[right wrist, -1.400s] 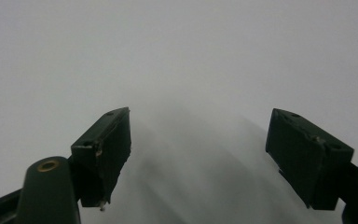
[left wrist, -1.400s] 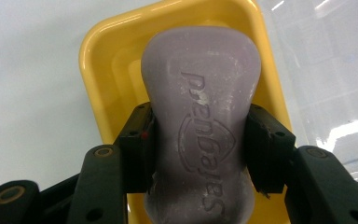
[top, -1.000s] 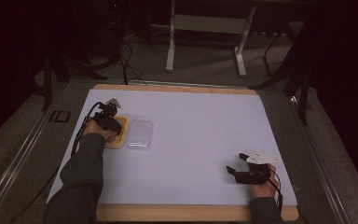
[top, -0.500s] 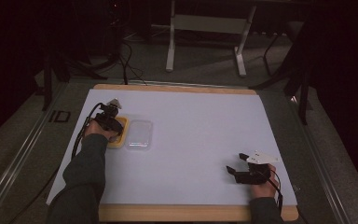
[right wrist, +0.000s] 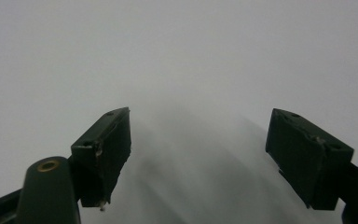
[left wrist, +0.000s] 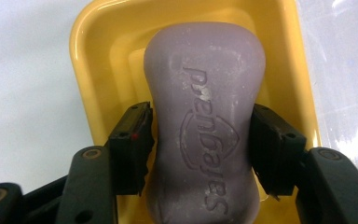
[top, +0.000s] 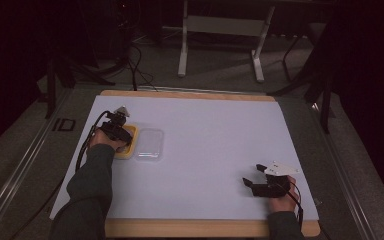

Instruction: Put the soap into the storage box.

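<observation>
A purple bar of soap (left wrist: 205,130) with stamped lettering lies in a yellow dish (left wrist: 98,56). My left gripper (left wrist: 200,140) points down over it, one jaw on each side of the bar's narrow waist. Its jaws have just been opening; the pads stand close beside the soap without squeezing it. From above, the left gripper (top: 121,137) sits on the dish (top: 122,153) at the left of the table. My right gripper (top: 250,185) rests low near the front right, open, with nothing between its fingers (right wrist: 105,149).
A clear plastic lid or tray (top: 149,144) lies right beside the yellow dish. The white table mat (top: 215,130) has a wooden edge at front and back. Cables trail off the left side; a metal stand is on the floor behind.
</observation>
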`<state>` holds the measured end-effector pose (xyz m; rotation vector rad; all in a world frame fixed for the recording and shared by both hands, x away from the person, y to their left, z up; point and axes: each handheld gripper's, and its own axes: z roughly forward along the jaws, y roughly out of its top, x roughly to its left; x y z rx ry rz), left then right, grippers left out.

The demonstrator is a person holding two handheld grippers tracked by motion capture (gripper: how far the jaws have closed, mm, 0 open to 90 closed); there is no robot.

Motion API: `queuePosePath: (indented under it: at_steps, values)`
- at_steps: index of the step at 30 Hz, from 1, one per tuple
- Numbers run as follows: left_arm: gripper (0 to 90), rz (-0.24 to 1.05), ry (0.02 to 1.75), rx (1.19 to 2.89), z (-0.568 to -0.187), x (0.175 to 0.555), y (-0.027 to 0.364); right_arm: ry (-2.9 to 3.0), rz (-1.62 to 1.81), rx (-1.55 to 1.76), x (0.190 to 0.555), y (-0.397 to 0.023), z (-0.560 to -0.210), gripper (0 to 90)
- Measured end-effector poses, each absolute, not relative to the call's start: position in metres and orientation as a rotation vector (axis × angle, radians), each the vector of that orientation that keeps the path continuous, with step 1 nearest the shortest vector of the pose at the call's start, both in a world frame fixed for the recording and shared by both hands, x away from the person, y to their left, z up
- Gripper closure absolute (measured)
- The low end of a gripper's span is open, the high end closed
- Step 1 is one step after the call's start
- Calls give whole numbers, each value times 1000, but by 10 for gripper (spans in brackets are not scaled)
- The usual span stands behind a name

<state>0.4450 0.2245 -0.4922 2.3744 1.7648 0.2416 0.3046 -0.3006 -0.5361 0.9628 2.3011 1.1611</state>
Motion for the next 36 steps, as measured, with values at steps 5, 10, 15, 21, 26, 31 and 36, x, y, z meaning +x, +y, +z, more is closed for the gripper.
queuePosePath:
  at_steps: [5, 10, 15, 21, 26, 31, 36]
  values:
    - [416, 247, 1728, 2363, -494, 442, 227, 2302, 1159, 961, 305, -300, -536, 219]
    - [404, 243, 1711, 2369, -493, 440, 227, 2303, 1157, 961, 305, -300, -536, 219]
    - [392, 252, 1703, 2368, -492, 439, 227, 2302, 1156, 961, 304, -300, -536, 219]
    - [382, 277, 1671, 2369, -487, 436, 227, 2302, 1156, 961, 304, -300, -536, 219]
    - [381, 290, 1655, 2362, -484, 434, 227, 2302, 1155, 960, 304, -300, -536, 219]
    - [390, 314, 1617, 2363, -478, 431, 226, 2302, 1154, 958, 304, -300, -536, 219]
    - [408, 341, 1573, 2382, -473, 428, 223, 2301, 1154, 958, 304, -300, -536, 219]
